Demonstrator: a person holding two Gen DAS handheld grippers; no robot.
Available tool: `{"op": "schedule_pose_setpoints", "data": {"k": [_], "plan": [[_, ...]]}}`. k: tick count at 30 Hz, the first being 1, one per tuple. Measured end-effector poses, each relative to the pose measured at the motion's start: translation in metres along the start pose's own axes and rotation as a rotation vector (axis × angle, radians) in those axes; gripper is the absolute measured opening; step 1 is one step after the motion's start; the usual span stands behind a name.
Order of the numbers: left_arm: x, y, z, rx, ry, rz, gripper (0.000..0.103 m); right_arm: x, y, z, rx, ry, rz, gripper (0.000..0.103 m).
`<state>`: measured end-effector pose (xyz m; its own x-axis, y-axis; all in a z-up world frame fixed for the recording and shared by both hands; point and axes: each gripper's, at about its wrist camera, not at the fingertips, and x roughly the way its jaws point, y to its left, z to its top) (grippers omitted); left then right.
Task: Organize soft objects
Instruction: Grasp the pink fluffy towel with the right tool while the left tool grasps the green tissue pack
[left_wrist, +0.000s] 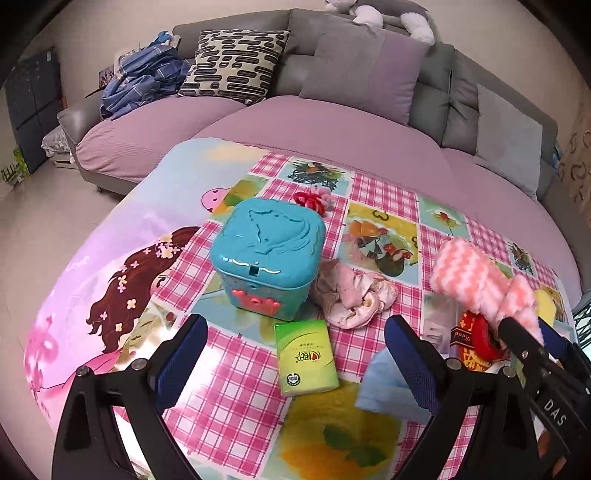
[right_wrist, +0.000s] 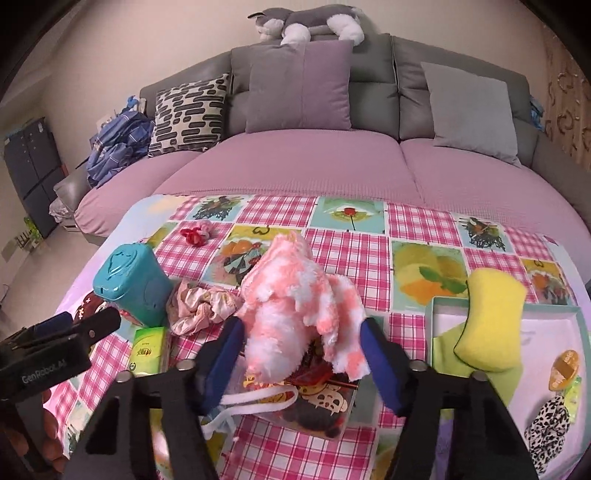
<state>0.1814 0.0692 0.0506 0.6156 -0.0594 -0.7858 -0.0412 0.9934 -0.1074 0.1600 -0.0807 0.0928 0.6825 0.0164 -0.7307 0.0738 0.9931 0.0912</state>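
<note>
Gripping a fluffy pink-and-white cloth (right_wrist: 295, 295), the right gripper (right_wrist: 301, 354) has both blue pads pressed on the cloth's lower part, and the cloth stands up between them above a clear bag (right_wrist: 317, 402) with red print. The left gripper (left_wrist: 295, 354) is wide open with nothing between its fingers (left_wrist: 184, 354); a green tissue pack (left_wrist: 306, 358) lies on the mat just under the gap. In the left wrist view a teal box (left_wrist: 267, 254) with closed lid sits at 12 o'clock from the tissue pack, and a crumpled pale pink cloth (left_wrist: 351, 295) lies at 3 o'clock from the box, touching or nearly touching it. A red and pink scrunchie (left_wrist: 314, 199) lies behind the box. In the right wrist view a yellow sponge (right_wrist: 487, 317) leans on the rim of a tray (right_wrist: 443, 300) at 3 o'clock from the held cloth. All rests on a checked mat (right_wrist: 351, 258) spread over a purple sofa (right_wrist: 295, 166).
</note>
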Motion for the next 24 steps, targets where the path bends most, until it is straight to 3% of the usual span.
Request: {"op": "schedule_pose_setpoints", "data": {"k": [1,9,24], "plan": [[0.001,0.000,-0.001,0.000,0.002,-0.003,0.097,0.001,0.001,0.000,0.000,-0.004,0.004,0.051],[0.010,-0.005,-0.006,0.020,0.034,-0.009,0.097,0.001,0.000,-0.001,-0.012,-0.033,0.008,0.019],[0.031,-0.004,-0.016,0.018,0.108,-0.026,0.097,-0.019,-0.012,0.002,0.022,-0.138,0.020,0.012]]}}
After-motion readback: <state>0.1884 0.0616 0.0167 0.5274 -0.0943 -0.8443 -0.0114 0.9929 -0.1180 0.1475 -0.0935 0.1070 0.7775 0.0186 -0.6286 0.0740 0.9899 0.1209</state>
